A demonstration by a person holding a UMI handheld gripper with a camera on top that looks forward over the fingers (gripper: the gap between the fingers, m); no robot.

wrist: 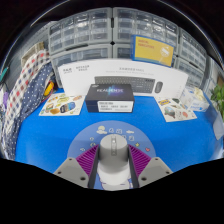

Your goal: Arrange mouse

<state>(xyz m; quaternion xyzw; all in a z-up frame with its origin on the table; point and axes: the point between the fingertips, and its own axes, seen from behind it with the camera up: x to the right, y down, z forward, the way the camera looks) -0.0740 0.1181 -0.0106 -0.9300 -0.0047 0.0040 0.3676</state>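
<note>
So my gripper (112,168) has the mouse (113,152) clamped between its two fingers, the purple ribbed pads (86,159) pressing on it from both sides. It's a grey mouse, seen from behind, sitting right at the tips of the fingers over a blue mat (150,135) that covers most of the table.

Just past the mouse there's a small dark label or card (110,130) lying flat on the mat, can't read it. A bit further out, a black box (109,97) with white lettering stands upright. Off to the left of that is a yellow and blue packet (63,104), and next to it some patterned cloth (30,90) draped at the side. To the right of the black box there's another flat package (176,107) with some smaller bits I can't make out.

Behind all that is a long white product box (125,72) with a keyboard printed on it, and at the back a wall of clear plastic drawer units (100,35), one carrying a yellow label (152,48).
</note>
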